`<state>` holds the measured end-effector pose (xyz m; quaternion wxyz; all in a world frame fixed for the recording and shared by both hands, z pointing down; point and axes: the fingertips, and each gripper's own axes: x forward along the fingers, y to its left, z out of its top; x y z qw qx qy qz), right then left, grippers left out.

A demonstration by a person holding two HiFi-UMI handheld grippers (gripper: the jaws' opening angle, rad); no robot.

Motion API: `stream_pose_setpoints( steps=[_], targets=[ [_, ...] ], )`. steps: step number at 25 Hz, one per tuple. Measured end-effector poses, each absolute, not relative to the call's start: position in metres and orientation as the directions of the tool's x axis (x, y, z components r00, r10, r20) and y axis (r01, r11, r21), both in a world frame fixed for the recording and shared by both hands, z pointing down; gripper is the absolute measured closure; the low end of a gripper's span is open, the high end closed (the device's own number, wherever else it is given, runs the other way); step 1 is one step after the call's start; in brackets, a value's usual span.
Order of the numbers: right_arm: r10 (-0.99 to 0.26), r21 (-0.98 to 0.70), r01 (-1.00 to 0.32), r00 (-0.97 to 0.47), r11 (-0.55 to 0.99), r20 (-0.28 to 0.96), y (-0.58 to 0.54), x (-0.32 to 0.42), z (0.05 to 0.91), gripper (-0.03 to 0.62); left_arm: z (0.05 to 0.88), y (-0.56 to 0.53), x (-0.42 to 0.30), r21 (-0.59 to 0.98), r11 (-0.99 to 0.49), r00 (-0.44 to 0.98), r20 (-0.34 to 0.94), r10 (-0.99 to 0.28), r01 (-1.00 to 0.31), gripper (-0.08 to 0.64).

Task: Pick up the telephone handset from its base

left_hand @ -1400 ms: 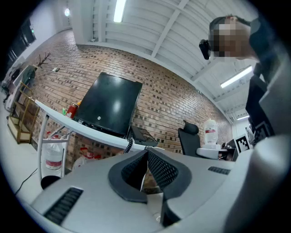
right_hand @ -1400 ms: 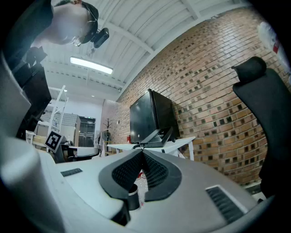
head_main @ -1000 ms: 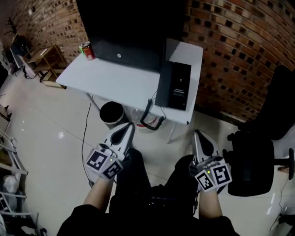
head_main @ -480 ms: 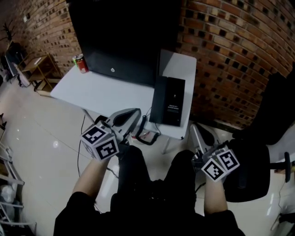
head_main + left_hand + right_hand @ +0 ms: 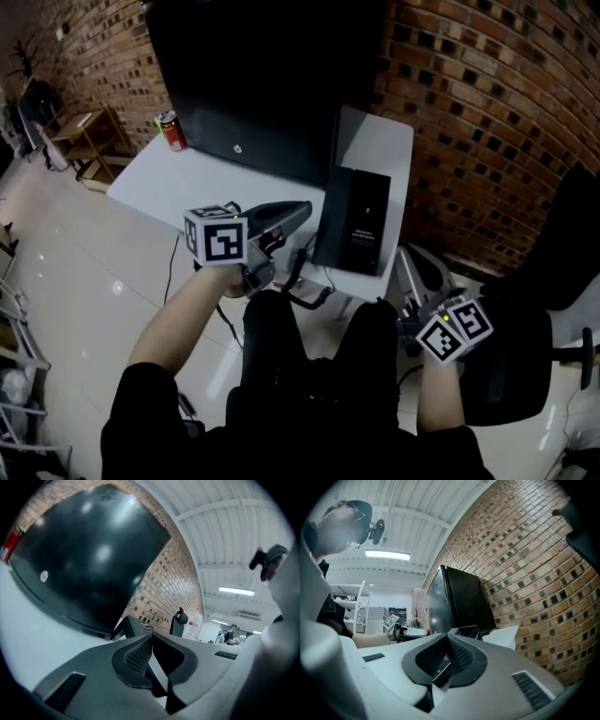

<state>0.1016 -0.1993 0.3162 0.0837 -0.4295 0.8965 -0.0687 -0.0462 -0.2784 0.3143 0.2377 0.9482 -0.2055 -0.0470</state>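
Observation:
The black telephone (image 5: 352,221) lies on the right part of the white table (image 5: 169,187), its handset resting on the base and its coiled cord (image 5: 302,279) hanging over the front edge. My left gripper (image 5: 307,207) hovers shut and empty at the table's front edge, its tip just left of the phone. In the left gripper view the jaws (image 5: 151,637) meet, with the phone (image 5: 129,626) a dark shape beyond them. My right gripper (image 5: 406,255) is lower, in front of the table's right corner, jaws (image 5: 447,641) shut on nothing.
A large black monitor (image 5: 267,75) fills the back of the table, and a red can (image 5: 171,129) stands at its far left. Brick wall runs behind and to the right. A black office chair (image 5: 530,347) stands close on the right. My legs are below.
My left gripper rose from near my knee, swung right and rolled, reaching the table edge beside the phone. My right gripper lifted and moved slightly forward.

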Motion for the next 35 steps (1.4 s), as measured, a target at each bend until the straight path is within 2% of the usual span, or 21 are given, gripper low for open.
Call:
stream_pose_setpoints(
  steps=[1, 3, 4, 6, 8, 13, 16, 21, 22, 25, 35],
  targets=[
    [-0.781, -0.191, -0.759, -0.617, 0.623, -0.094, -0.2, 0.102, 0.316, 0.581, 0.317, -0.283, -0.042, 0.519, -0.789, 0.928, 0.024, -0.371, -0.329, 0.542],
    [-0.783, -0.189, -0.761, -0.614, 0.621, -0.099, -0.202, 0.103, 0.317, 0.581, 0.324, -0.283, -0.031, 0.62, -0.753, 0.967, 0.037, -0.252, -0.22, 0.366],
    [-0.783, -0.19, -0.761, -0.613, 0.62, -0.103, -0.203, 0.104, 0.317, 0.581, 0.326, -0.283, -0.027, 0.661, -0.731, 0.98, 0.031, -0.198, -0.169, 0.327],
    [-0.781, -0.19, -0.758, -0.615, 0.624, -0.112, -0.204, 0.105, 0.316, 0.581, 0.327, -0.288, -0.025, 0.71, -0.695, 0.989, 0.01, -0.15, -0.113, 0.324],
    [-0.776, -0.187, -0.753, -0.621, 0.631, -0.114, -0.205, 0.104, 0.315, 0.581, 0.327, -0.299, -0.027, 0.727, -0.678, 0.988, 0.009, -0.152, -0.111, 0.324],
    [-0.778, -0.15, -0.765, -0.624, 0.626, -0.066, -0.213, 0.101, 0.317, 0.581, 0.338, -0.309, -0.019, 0.717, -0.674, 0.984, 0.122, -0.127, -0.177, 0.324],
    [-0.785, -0.151, -0.771, -0.616, 0.618, -0.065, -0.218, 0.103, 0.317, 0.581, 0.35, -0.312, -0.017, 0.719, -0.644, 0.965, 0.217, -0.147, -0.26, 0.324],
    [-0.788, -0.146, -0.776, -0.613, 0.613, -0.051, -0.218, 0.105, 0.321, 0.581, 0.349, -0.312, -0.002, 0.748, -0.633, 0.978, 0.194, -0.08, -0.2, 0.325],
    [-0.789, -0.141, -0.777, -0.613, 0.613, -0.047, -0.219, 0.105, 0.321, 0.581, 0.351, -0.312, -0.001, 0.743, -0.635, 0.974, 0.211, -0.079, -0.212, 0.333],
    [-0.79, -0.13, -0.781, -0.611, 0.61, -0.035, -0.221, 0.105, 0.322, 0.581, 0.359, -0.316, -0.006, 0.716, -0.638, 0.954, 0.277, -0.113, -0.284, 0.433],
    [-0.751, 0.007, -0.752, -0.658, 0.659, 0.052, -0.239, 0.067, 0.313, 0.581, 0.354, -0.317, -0.007, 0.725, -0.64, 0.966, 0.221, -0.131, -0.252, 0.463]
  ],
)
